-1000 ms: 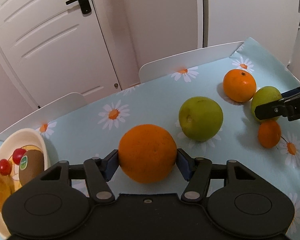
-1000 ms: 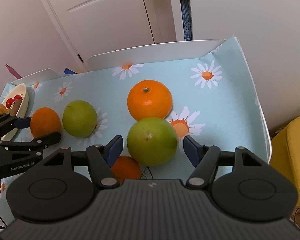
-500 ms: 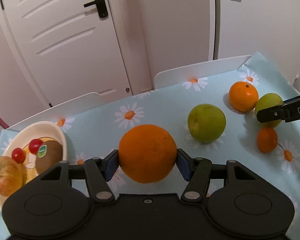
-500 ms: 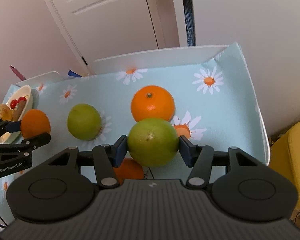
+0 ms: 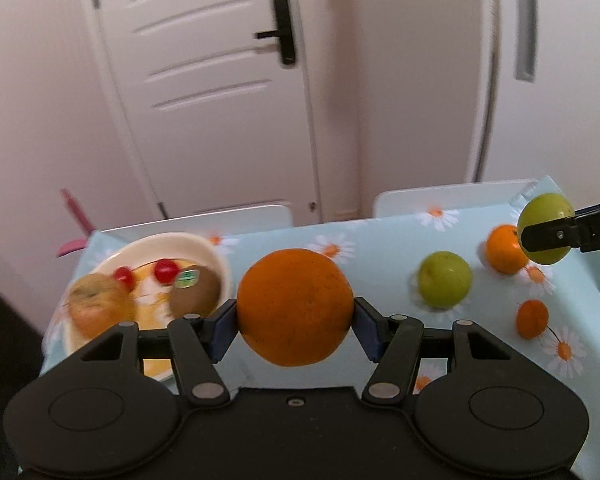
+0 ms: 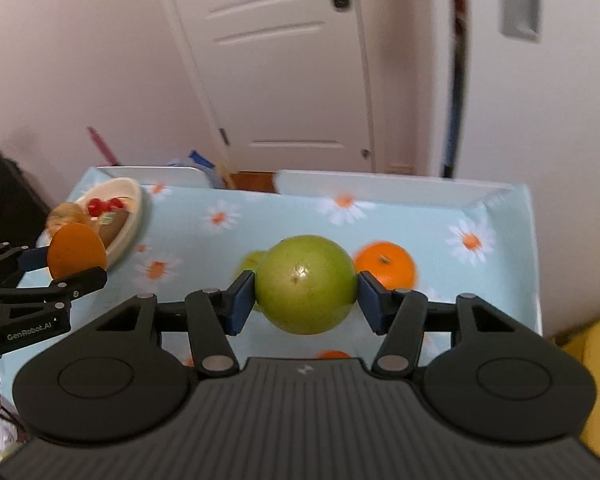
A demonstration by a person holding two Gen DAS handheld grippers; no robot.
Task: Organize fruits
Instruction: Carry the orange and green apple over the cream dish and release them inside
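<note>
My left gripper (image 5: 295,322) is shut on a large orange (image 5: 295,306) and holds it above the table, just right of the cream fruit bowl (image 5: 216,264). The same orange shows at the left of the right wrist view (image 6: 76,251). My right gripper (image 6: 306,300) is shut on a green apple (image 6: 306,289) lifted off the table; it also shows in the left wrist view (image 5: 545,228). On the daisy tablecloth (image 5: 380,264) lie another green apple (image 5: 444,284), an orange (image 5: 502,249) and a small mandarin (image 5: 532,319).
The bowl holds a kiwi (image 5: 194,292), two cherry tomatoes (image 5: 164,271) and a yellowish apple (image 5: 96,308). White chair backs (image 6: 380,188) stand along the far table edge. A white door (image 5: 220,80) is behind. A yellow seat (image 6: 596,380) is at the right.
Both grippers rose and pulled back. The right gripper closed on the green apple and lifted it. The left gripper carried the orange left, toward the bowl.
</note>
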